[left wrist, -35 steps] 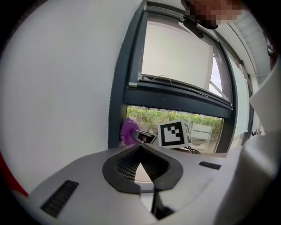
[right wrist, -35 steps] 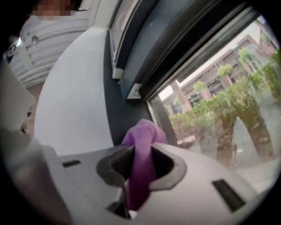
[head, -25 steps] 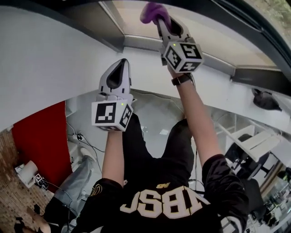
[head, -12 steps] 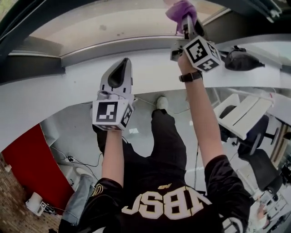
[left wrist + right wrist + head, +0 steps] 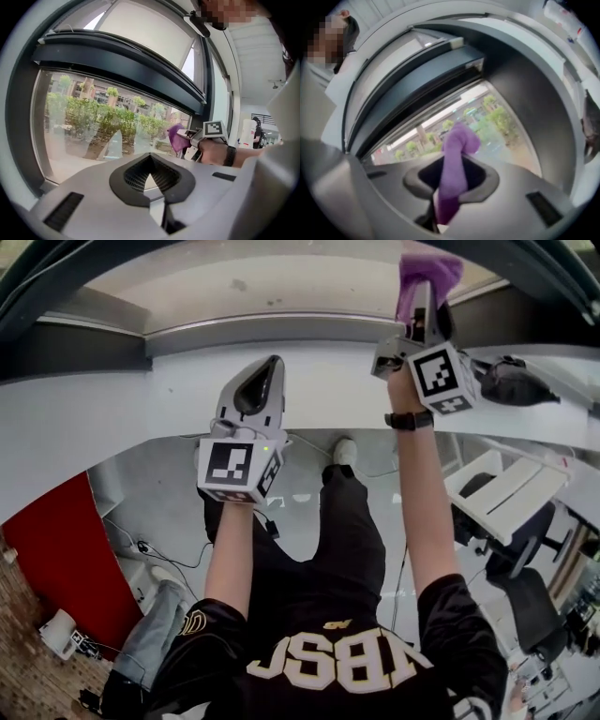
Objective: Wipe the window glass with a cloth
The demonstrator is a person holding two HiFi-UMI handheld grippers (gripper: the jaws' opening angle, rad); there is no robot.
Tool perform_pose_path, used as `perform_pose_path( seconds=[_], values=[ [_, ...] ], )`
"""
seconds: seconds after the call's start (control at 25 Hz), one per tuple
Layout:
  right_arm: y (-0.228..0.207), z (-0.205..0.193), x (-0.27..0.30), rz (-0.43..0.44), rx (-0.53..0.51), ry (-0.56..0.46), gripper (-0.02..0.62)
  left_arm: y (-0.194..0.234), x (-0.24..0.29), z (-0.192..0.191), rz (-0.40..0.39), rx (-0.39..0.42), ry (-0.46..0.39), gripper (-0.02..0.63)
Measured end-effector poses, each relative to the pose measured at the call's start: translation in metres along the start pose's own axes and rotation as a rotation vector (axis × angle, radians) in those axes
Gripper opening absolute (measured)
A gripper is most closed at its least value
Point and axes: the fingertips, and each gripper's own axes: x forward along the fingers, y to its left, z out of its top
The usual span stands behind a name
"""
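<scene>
A person in a black jersey (image 5: 328,662) with white lettering reaches up with both arms toward a large window glass pane (image 5: 93,136) set in a dark grey metal frame (image 5: 117,58), with trees and buildings visible outside. The right gripper (image 5: 450,187), its marker cube above a dark wristwatch (image 5: 408,420) in the head view, has its jaws clamped on a bunched purple cloth (image 5: 457,154). The cloth rises out from between the jaws, and its rounded free end stands up at the pane. Seen from the left gripper view, the cloth sits at the right end of the glass, close to the frame's upright; whether it presses on the pane cannot be told. The left gripper (image 5: 150,180) is held lower and to the left, well apart from the cloth, its grey jaws drawn together with nothing between them, pointing toward the lower part of the window
</scene>
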Motion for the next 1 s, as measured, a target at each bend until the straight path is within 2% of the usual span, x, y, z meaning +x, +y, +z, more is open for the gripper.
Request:
perform_pose_path(
  seconds=[0.2, 0.4, 0.56, 0.64, 0.72, 0.8, 0.92, 1.0],
  values=[
    [0.171, -0.105, 0.02, 0.29, -0.142, 0.181, 0.081, 0.115, -0.062, 0.032, 0.154, 0.013, -0.034, 0.012],
    [0.347, -0.232, 0.031, 0.556, -0.167, 0.35, 0.081, 0.228, -0.13, 0.052, 0.291, 0.02, -0.037, 0.011],
    [0.468, -0.32, 0.046, 0.704, -0.218, 0.433, 0.081, 0.286, -0.173, 0.068, 0.365, 0.098, -0.05, 0.011],
    [0.511, -0.348, 0.053, 0.749, -0.25, 0.447, 0.081, 0.303, -0.192, 0.076, 0.379, 0.094, -0.077, 0.011],
    [0.533, -0.359, 0.063, 0.756, -0.243, 0.444, 0.081, 0.312, -0.206, 0.083, 0.38, 0.069, -0.109, 0.011],
    [0.525, -0.355, 0.075, 0.715, -0.212, 0.44, 0.081, 0.314, -0.209, 0.086, 0.393, 0.045, -0.124, 0.011],
    [0.466, -0.335, 0.083, 0.616, -0.206, 0.446, 0.081, 0.301, -0.193, 0.079, 0.39, 0.02, -0.118, 0.011],
    [0.402, -0.311, 0.082, 0.534, -0.258, 0.432, 0.081, 0.278, -0.169, 0.071, 0.355, 0.056, -0.11, 0.011]
  ],
)
